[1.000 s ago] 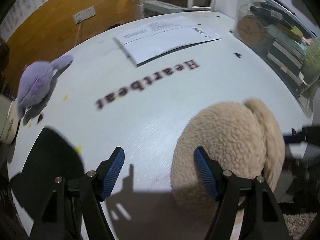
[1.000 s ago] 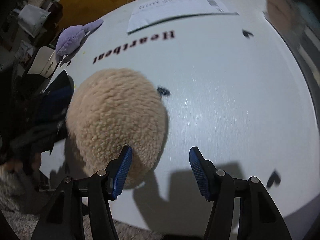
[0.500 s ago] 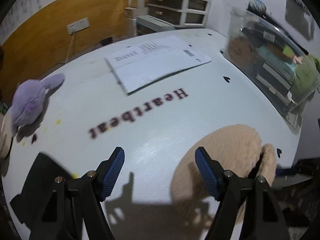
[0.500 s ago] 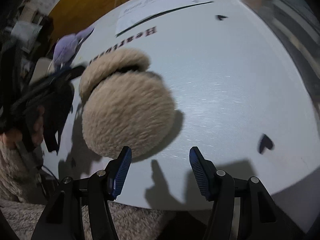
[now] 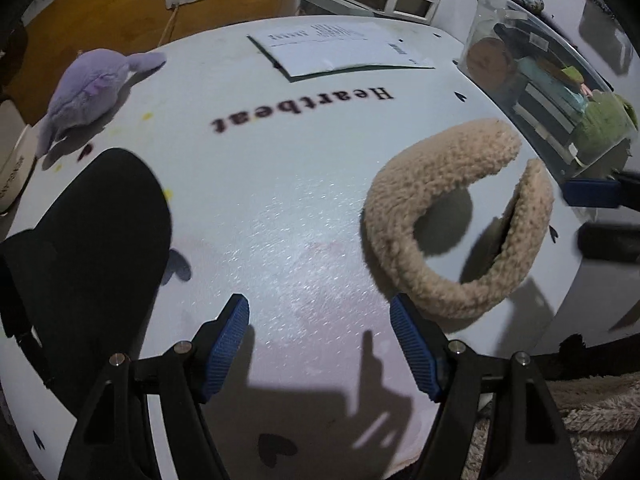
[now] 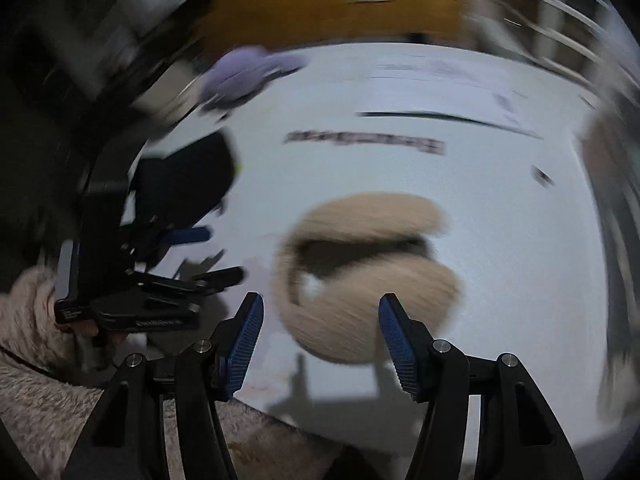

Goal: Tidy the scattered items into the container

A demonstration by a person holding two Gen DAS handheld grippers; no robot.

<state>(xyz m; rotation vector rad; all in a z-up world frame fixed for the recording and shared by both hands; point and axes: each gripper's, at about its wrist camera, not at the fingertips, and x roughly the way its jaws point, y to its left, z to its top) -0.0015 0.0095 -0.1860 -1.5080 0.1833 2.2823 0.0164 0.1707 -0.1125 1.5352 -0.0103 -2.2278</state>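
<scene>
Partway at best: fluffy tan earmuffs (image 5: 452,216) lying loose on the white table (image 5: 280,184), purple plush (image 5: 86,90) and black cloth (image 5: 100,232) out too. Clear container (image 5: 560,92) already holding stuff. Left gripper (image 5: 320,332) and right gripper (image 6: 320,336) both spread wide, gripping nothing.

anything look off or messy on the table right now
Yes. The beige fleece earmuffs lie twisted open near the table's edge, a purple plush toy sits tipped on its side, and small yellow stains mark the surface beside it.
</scene>
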